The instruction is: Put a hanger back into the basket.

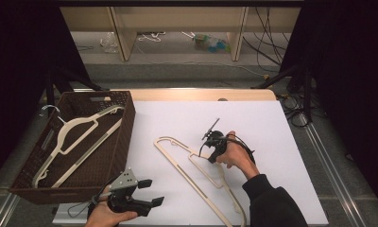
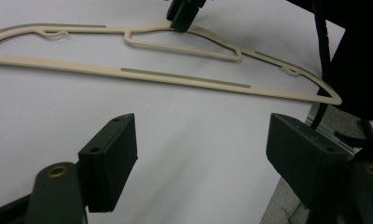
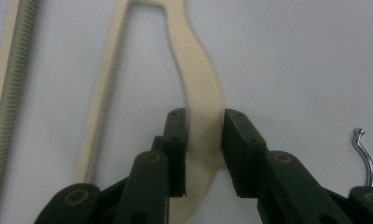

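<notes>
A cream plastic hanger (image 1: 187, 172) lies flat on the white table sheet, running from the middle toward the front. My right gripper (image 1: 213, 152) is down at its neck. In the right gripper view the two black pads (image 3: 175, 140) press on either side of the hanger's neck (image 3: 194, 70), and the tip of a metal hook (image 3: 366, 154) shows beside the right jaw. My left gripper (image 1: 151, 192) hovers at the front left of the table, open and holding nothing. Its view looks between its own wide jaws (image 2: 203, 140) across the sheet at the hanger (image 2: 184, 77) and the right gripper (image 2: 182, 18).
A dark woven basket (image 1: 128, 123) stands at the table's left with a second pale hanger (image 1: 73, 132) inside. Beyond the table's far edge are a wooden shelf frame (image 1: 177, 28) and loose cables on the floor. Black curtains hang on both sides.
</notes>
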Available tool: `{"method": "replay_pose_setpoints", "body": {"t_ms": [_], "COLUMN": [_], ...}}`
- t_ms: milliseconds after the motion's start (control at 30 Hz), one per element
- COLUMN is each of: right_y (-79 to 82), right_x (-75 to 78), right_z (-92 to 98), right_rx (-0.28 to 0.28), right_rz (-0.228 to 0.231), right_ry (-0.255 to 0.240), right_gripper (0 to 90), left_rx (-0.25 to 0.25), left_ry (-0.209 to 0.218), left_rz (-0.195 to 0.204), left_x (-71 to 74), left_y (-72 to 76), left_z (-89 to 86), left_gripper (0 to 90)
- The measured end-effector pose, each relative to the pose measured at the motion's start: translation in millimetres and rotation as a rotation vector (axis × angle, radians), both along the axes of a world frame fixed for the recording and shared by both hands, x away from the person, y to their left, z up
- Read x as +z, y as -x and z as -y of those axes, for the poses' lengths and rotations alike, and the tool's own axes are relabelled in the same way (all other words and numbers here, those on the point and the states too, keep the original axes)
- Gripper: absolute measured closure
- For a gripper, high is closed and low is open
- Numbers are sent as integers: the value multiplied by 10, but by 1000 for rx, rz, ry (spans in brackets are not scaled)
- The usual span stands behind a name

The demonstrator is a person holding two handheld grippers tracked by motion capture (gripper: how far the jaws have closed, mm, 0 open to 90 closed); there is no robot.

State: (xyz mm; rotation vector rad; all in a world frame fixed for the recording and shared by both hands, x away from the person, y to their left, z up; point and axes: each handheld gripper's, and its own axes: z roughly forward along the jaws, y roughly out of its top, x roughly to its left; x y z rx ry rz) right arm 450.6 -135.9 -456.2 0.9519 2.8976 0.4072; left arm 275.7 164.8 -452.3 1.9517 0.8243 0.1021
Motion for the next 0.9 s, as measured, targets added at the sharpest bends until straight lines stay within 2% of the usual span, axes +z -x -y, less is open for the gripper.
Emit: {"method": "replay_pose_setpoints", "body": {"t_ms": [33,133,267,333,400,467,500,533,633,667,700,733,800,833,900], "right_y": [10,36,55,62,69,76,77,77,83,89,93,93,99,99,106], "right_x": [4,18,40,51,64,70,70,70,76,82,83,83,86,86,94], "right_z": [-8,-22,-33,-36,-38,-46,-47,-47,-56,-64,-69,-69,-76,-76,-78], "right_rx": [10,30,42,46,49,49,55,55,53,61,60,60,62,62,65], "right_rz": [-1,0,12,14,20,20,19,19,22,25,27,27,34,34,33], "right_ry": [7,16,21,23,21,24,28,28,27,31,30,30,34,34,32], "right_gripper": [712,712,713,715,715,715,715,715,715,715,715,715,715,715,715], "left_rx": [4,14,4,8,-15,-17,-28,-28,-18,-34,-27,-27,-31,-31,-21], "left_ry": [7,-8,-31,-37,-74,-80,-112,-112,-140,-178,-196,-196,-244,-244,-279], "left_rz": [2,7,16,26,51,51,68,68,62,77,81,81,100,100,110], "left_x": [-3,3,6,12,11,1,-1,-1,-26,-26,-40,-40,-63,-63,-86], "left_y": [-1,-29,-90,-138,-255,-302,-421,-421,-620,-697,-821,-821,-993,-993,-1144], "left_z": [9,17,46,95,192,237,309,309,439,470,574,574,716,716,837], "left_gripper": [247,247,247,246,246,246,246,246,246,246,246,246,248,250,252]}}
